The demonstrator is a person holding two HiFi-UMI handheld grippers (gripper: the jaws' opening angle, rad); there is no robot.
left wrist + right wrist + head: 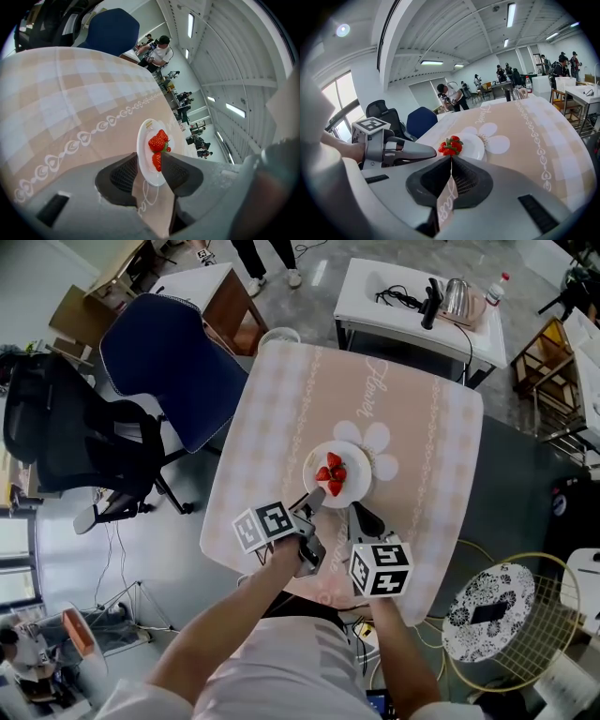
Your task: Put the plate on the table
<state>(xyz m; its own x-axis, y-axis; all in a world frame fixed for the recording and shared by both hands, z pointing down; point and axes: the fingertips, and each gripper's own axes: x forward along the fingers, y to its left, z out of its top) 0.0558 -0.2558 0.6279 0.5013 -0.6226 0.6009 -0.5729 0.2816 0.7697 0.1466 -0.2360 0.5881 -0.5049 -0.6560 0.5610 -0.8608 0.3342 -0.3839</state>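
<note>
A small white plate [357, 463] with a few strawberries [332, 473] rests on the pink checked table [272, 418], near its front middle, on a white flower print. My left gripper [315, 495] reaches the plate's near rim from the left. In the left gripper view the plate's rim [144, 140] stands between the open jaws [149, 161], and the pads do not press on it. My right gripper [360, 513] sits just in front of the plate, shut with nothing in it [451, 159]. The right gripper view shows the plate [475, 146] and the left gripper [433, 151] beside it.
A blue chair [169, 367] and a black office chair [66, 437] stand left of the table. A white table with a kettle [457, 298] is behind. A round patterned stool [487, 610] stands at the front right. People stand far back in the room.
</note>
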